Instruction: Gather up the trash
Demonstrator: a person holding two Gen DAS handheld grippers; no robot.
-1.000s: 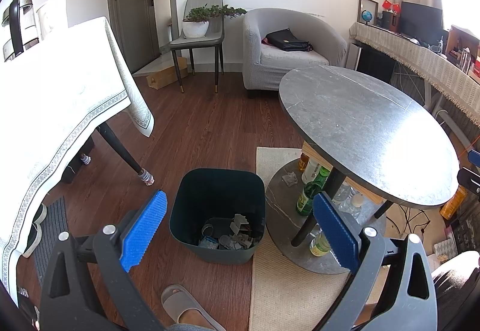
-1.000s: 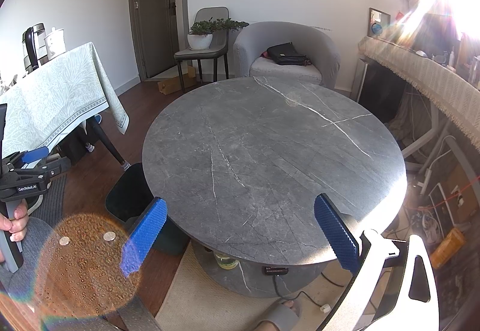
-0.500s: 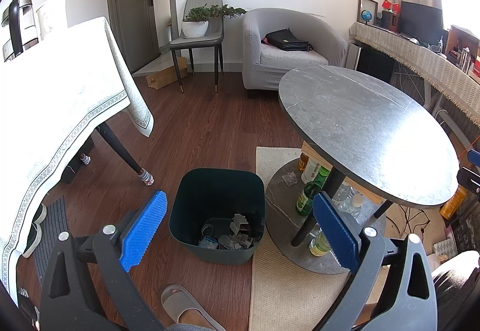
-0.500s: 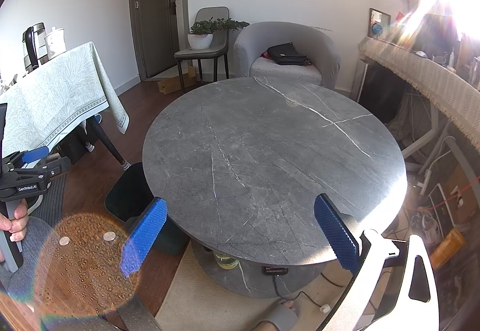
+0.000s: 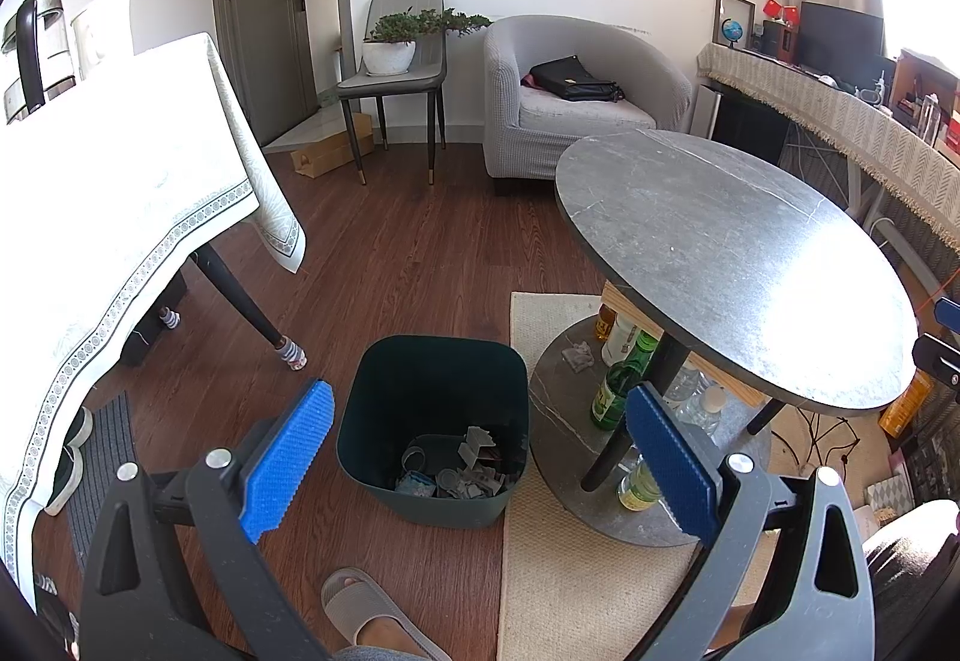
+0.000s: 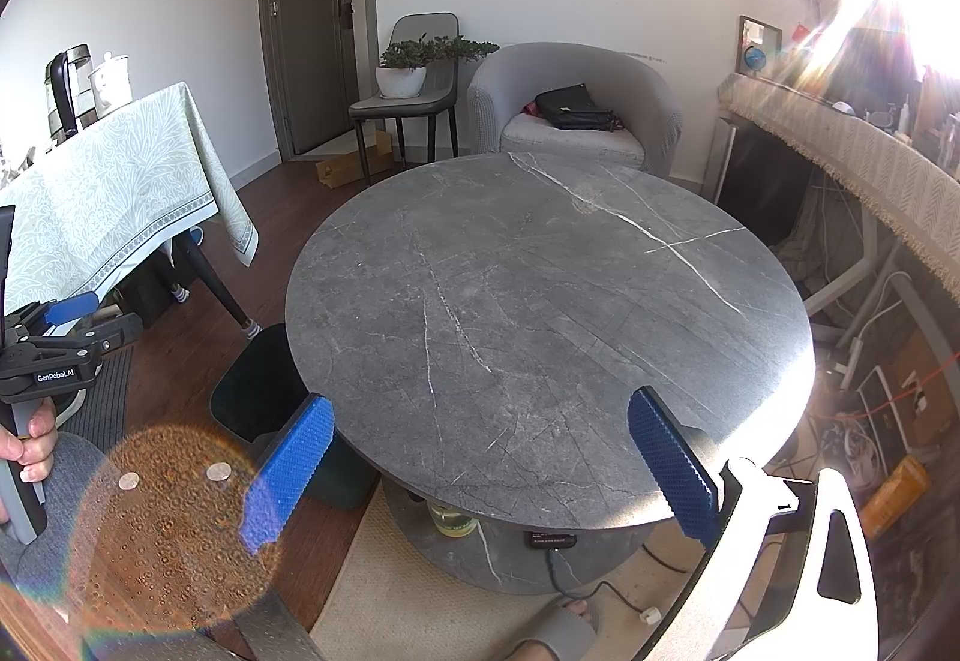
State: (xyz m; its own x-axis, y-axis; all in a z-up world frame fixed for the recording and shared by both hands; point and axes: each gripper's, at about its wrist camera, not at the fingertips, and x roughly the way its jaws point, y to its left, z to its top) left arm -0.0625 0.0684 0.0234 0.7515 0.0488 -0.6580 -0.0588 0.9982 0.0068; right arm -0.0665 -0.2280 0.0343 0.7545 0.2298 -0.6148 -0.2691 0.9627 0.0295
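A dark green bin point(image 5: 433, 373) stands on the wood floor left of the round grey table point(image 5: 720, 253), with crumpled grey scraps point(image 5: 462, 472) in its bottom. My left gripper point(image 5: 480, 457) hangs open above the bin's near rim with nothing between its blue pads. In the right wrist view my right gripper point(image 6: 480, 472) is open over the near edge of the bare grey table point(image 6: 540, 301). The bin point(image 6: 252, 391) shows partly behind the table's left edge. A crumpled scrap point(image 5: 577, 355) lies on the table's lower shelf.
Green and clear bottles point(image 5: 618, 385) stand on the lower shelf. A cloth-covered table point(image 5: 108, 217) fills the left, a grey armchair point(image 5: 576, 97) and a chair with a plant point(image 5: 396, 61) stand behind. A slippered foot point(image 5: 366, 613) rests on the floor, beside a beige rug point(image 5: 576, 589).
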